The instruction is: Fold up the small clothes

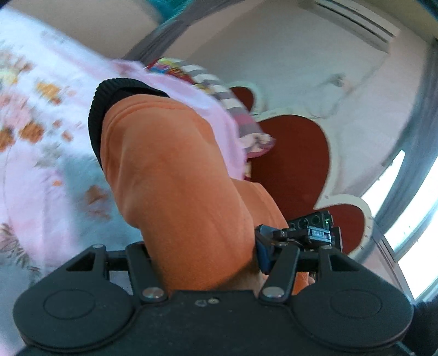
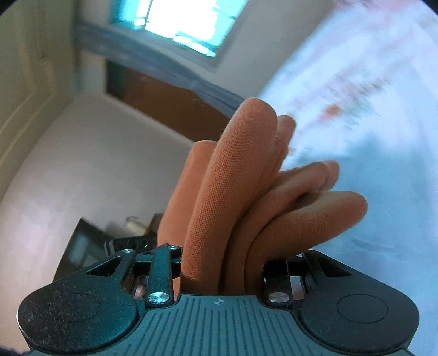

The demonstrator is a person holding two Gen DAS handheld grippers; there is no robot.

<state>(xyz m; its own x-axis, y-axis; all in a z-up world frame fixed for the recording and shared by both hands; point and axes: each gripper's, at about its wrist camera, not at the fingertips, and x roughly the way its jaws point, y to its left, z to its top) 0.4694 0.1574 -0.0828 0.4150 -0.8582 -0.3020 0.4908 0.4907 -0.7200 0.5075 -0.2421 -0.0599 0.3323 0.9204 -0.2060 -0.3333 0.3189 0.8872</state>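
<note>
1. My left gripper [image 1: 204,263] points up and away from me, over the bed sheet [image 1: 35,153]. Its jaws are squeezed on the orange garment [image 1: 175,175], which fills the space between them.
2. My right gripper [image 2: 219,271] also tilts up, toward a wall and a window [image 2: 180,22]. It too pinches the orange garment [image 2: 235,191], with thick folds of cloth bunched between the jaws.
3. The left view shows the other gripper [image 1: 303,235] just past the orange cloth, close by on the right side.
4. I count one orange garment, held by both grippers. It is lifted up, with the flowered sheet behind it. It has one black ribbed band [image 1: 109,93] at its far edge.
5. I count one pink cloth [image 1: 202,109] behind the orange one, with a striped, colourful bit [image 1: 219,90] beside it.
6. I count three dark red heart shapes [image 1: 290,161] with pale edges on the wall.
7. The small label on the other gripper has letters, but they are too blurry for me to read.
</note>
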